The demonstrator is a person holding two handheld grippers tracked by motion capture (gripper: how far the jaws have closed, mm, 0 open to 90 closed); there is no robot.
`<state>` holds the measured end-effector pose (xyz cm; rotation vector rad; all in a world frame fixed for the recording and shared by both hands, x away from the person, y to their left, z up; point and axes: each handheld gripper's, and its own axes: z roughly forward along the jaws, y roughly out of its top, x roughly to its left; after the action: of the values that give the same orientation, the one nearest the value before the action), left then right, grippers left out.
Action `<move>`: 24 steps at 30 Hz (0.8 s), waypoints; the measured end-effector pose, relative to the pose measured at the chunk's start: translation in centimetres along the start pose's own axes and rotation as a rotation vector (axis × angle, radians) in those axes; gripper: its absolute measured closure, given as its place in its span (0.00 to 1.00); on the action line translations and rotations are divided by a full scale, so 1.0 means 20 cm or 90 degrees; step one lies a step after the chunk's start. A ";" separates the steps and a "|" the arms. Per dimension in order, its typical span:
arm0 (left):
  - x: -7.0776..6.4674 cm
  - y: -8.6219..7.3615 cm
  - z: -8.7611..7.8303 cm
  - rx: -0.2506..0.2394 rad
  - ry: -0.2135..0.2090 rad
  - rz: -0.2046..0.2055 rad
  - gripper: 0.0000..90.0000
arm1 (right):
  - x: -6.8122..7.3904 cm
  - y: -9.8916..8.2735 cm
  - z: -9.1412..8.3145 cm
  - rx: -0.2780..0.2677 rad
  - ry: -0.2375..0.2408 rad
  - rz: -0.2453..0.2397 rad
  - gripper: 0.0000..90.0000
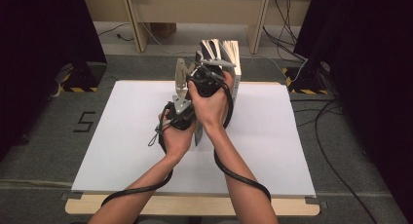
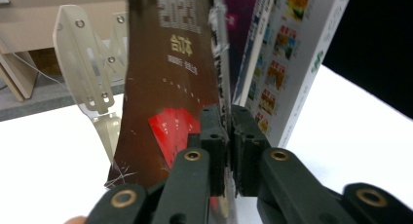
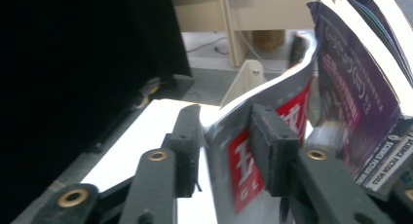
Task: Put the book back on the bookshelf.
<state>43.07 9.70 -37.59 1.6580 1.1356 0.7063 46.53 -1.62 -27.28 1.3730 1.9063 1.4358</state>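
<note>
While the white table (image 1: 122,151) lies bare along its near edge, the work gathers at its far middle, where 3 magazines stand upright between the person's 2 hands. Left of the magazines, a pale metal bookend (image 2: 87,63) stands on the table, its riveted plate just beside the leftmost cover. The left gripper (image 2: 228,151), seen low and near in the high view (image 1: 181,114), has its 2 black jaws clenched almost together on the lower edge of the brown magazine (image 2: 165,83), whose cover bows and carries a red fan print near the pads. Right of that one stands a white magazine (image 2: 292,63) with rows of small coloured pictures, tilted slightly and touching the table. The right gripper (image 3: 225,151), held higher and farther back in the high view (image 1: 209,75), stands with its jaws parted around the curled edge of the grey-and-red magazine (image 3: 253,151); the right pad touches the cover, the left pad stands apart, so nothing is pinched. Right of it fans a purple magazine (image 3: 350,83), its pages spread.
</note>
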 end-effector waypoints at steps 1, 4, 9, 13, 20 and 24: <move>0.01 0.00 0.00 -0.002 0.001 0.003 0.96 | -0.01 0.00 -0.02 0.000 0.010 -0.001 0.70; 0.01 0.00 -0.01 -0.006 0.000 -0.005 0.96 | -0.04 -0.03 -0.07 -0.004 0.030 0.000 0.68; 0.05 0.00 -0.02 -0.007 -0.005 -0.024 0.96 | -0.15 -0.09 -0.18 -0.008 0.040 0.007 0.68; 0.06 0.00 -0.03 -0.008 -0.008 -0.029 0.96 | -0.27 -0.18 -0.27 0.002 0.013 0.022 0.68; 0.09 -0.01 -0.04 -0.018 -0.021 -0.047 0.96 | -0.47 -0.34 -0.36 0.022 -0.026 0.055 0.69; 0.11 -0.02 -0.05 -0.020 -0.027 -0.059 0.96 | -0.55 -0.42 -0.39 0.029 -0.043 0.071 0.69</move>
<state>42.92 12.18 -37.63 1.5775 1.1573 0.6239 41.50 -15.08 -34.21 1.5508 1.8566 1.3865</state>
